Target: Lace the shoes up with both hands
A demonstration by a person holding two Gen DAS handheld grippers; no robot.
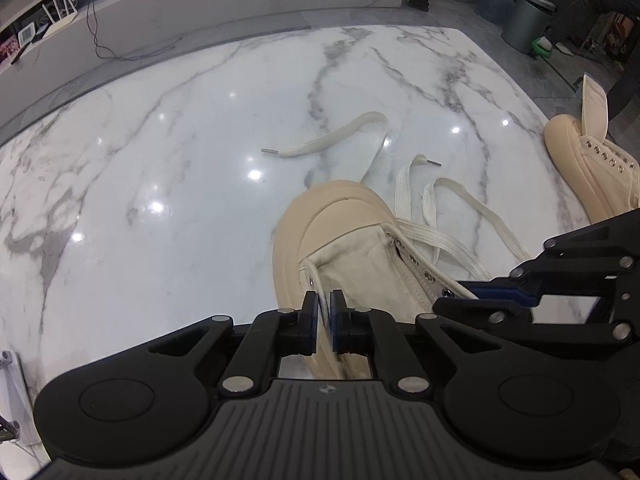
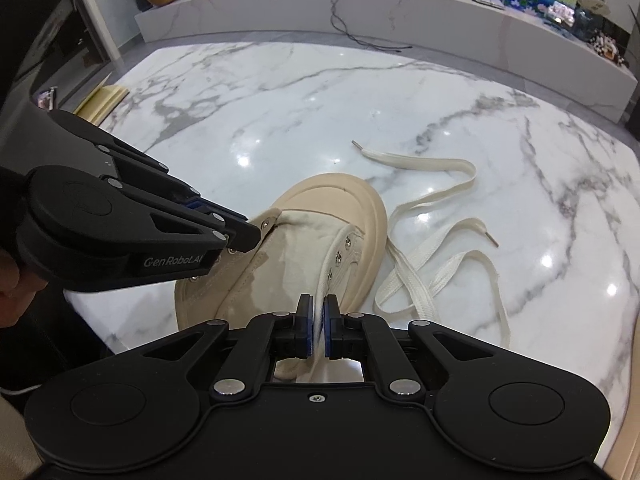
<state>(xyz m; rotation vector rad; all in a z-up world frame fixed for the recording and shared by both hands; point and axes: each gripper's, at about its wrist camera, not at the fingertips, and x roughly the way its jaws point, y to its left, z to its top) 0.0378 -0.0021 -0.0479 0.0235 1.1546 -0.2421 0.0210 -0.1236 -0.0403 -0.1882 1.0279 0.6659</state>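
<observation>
Presently, my left gripper (image 1: 324, 300) and right gripper (image 2: 316, 304) are each clamped on the lace (image 1: 436, 236) at the beige shoe (image 1: 344, 216), on the marble table (image 1: 180, 140).

Beige shoe (image 1: 352, 256), grey-veined white marble table (image 1: 180, 152)

Two matte black tools: the left tool (image 1: 325, 300) has a ribbed housing, round side discs, silver rivets and blue pads; the right tool (image 2: 317, 304) matches, with one central screw. White "GenRobot.AI" lettering marks the left one.
</observation>
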